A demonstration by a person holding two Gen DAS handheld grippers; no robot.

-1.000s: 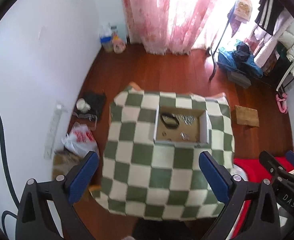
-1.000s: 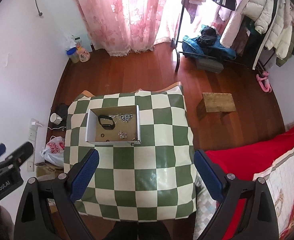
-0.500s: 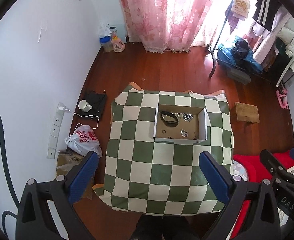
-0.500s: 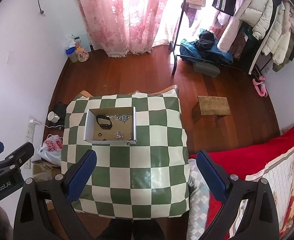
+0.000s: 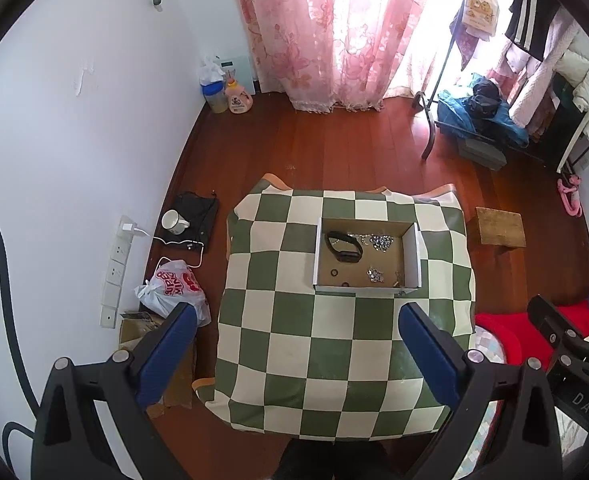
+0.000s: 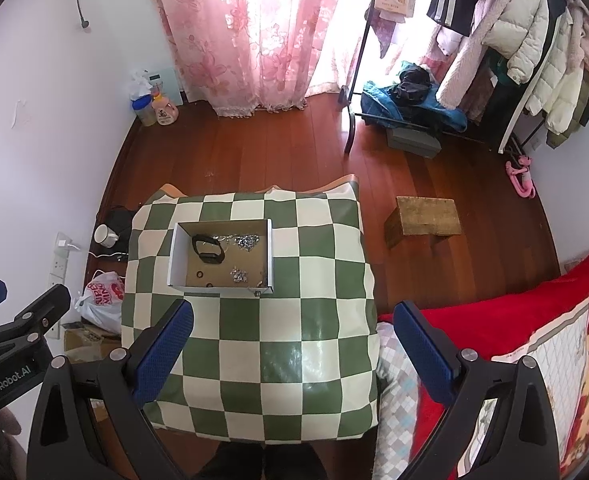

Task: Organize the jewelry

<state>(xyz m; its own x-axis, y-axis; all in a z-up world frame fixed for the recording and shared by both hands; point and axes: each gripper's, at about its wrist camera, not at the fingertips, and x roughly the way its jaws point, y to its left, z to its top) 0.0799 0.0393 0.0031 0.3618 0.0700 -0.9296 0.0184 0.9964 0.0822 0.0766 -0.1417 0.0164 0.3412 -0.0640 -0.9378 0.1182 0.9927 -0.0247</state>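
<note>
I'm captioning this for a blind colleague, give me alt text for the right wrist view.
High above a green-and-white checkered table, the open right gripper holds nothing. A shallow cardboard box on the table holds a black band and small silvery jewelry pieces. Pink curtains hang behind.

a white mug (image 5: 173, 221) sits beside the pink curtain's (image 5: 326, 28) wall.
</note>
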